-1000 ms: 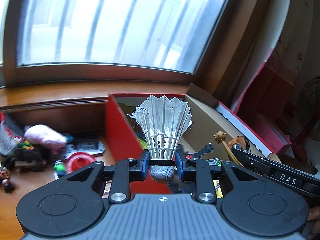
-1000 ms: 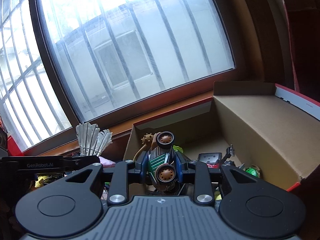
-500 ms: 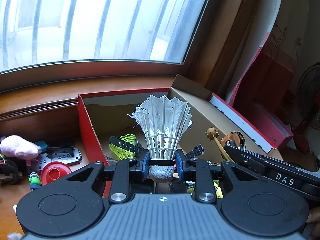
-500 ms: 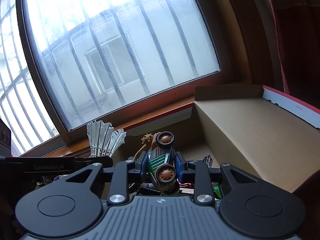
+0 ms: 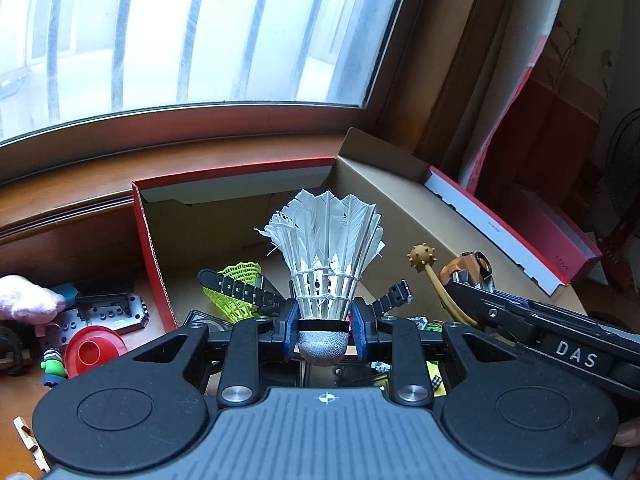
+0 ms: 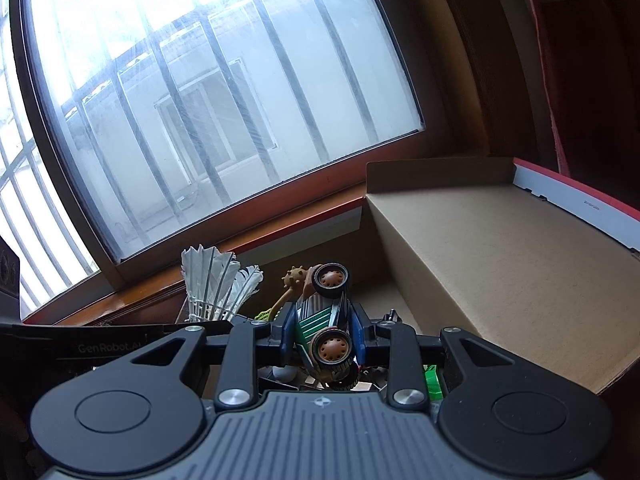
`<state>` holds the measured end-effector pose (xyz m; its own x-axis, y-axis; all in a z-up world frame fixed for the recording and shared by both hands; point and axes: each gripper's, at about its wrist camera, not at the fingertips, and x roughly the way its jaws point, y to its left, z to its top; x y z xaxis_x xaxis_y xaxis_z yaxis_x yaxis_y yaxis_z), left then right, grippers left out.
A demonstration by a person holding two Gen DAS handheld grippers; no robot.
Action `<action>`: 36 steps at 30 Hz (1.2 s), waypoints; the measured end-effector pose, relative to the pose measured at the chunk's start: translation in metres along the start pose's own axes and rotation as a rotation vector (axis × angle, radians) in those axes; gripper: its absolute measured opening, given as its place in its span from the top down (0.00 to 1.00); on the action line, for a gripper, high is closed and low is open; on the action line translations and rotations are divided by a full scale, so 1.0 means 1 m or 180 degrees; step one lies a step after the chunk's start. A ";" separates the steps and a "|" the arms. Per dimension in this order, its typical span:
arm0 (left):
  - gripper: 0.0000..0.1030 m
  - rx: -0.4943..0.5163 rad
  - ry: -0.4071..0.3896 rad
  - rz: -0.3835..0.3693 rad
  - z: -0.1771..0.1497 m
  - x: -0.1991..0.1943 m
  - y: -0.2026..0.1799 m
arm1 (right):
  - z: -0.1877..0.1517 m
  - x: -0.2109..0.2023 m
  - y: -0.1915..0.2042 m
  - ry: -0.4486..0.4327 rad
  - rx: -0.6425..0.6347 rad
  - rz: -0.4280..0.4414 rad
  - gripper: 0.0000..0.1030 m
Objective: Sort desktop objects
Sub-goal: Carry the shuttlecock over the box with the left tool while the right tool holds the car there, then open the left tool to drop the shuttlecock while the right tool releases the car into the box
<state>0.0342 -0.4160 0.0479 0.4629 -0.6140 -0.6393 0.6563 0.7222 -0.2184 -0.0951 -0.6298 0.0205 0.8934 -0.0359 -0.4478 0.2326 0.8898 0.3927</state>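
My left gripper (image 5: 324, 330) is shut on a white feather shuttlecock (image 5: 326, 256), held upright by its cork base over the open red cardboard box (image 5: 154, 248). The shuttlecock also shows in the right wrist view (image 6: 212, 284). My right gripper (image 6: 322, 336) is shut on a toy car with brown wheels (image 6: 326, 316), held over the same box (image 6: 500, 264). The car also shows in the left wrist view (image 5: 466, 270). The box holds a black watch strap (image 5: 240, 290), a yellow-green plastic shuttlecock (image 5: 234, 290) and a brown spiked mace toy (image 5: 422, 258).
Left of the box on the wooden desk lie a red round toy (image 5: 90, 354), a pink plush (image 5: 24, 298), a black studded plate (image 5: 110, 314) and a small green figure (image 5: 54, 368). The box's lid (image 5: 496, 228) stands open on the right. A window sill runs behind.
Both grippers have moved further over the open box, still holding the shuttlecock and the toy car. More of the box's inside shows in the left wrist view.
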 end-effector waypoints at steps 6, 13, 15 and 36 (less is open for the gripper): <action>0.72 0.0063 0.0012 0.0119 -0.002 0.008 -0.007 | -0.001 0.001 -0.003 0.0037 0.0010 -0.0001 0.71; 0.72 0.0101 0.0030 0.0151 -0.003 0.011 -0.010 | 0.000 0.002 -0.005 0.0041 0.0004 -0.0026 0.71; 0.72 0.0098 0.0035 0.0170 -0.003 0.012 -0.011 | 0.000 0.002 -0.005 0.0036 0.0002 -0.0030 0.71; 0.54 0.0137 0.0149 0.0174 -0.010 0.018 -0.017 | 0.001 0.003 -0.006 0.0001 0.0018 -0.0063 0.69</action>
<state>0.0258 -0.4360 0.0327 0.4710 -0.5579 -0.6833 0.6564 0.7392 -0.1510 -0.0935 -0.6357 0.0175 0.8884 -0.0534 -0.4559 0.2526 0.8863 0.3883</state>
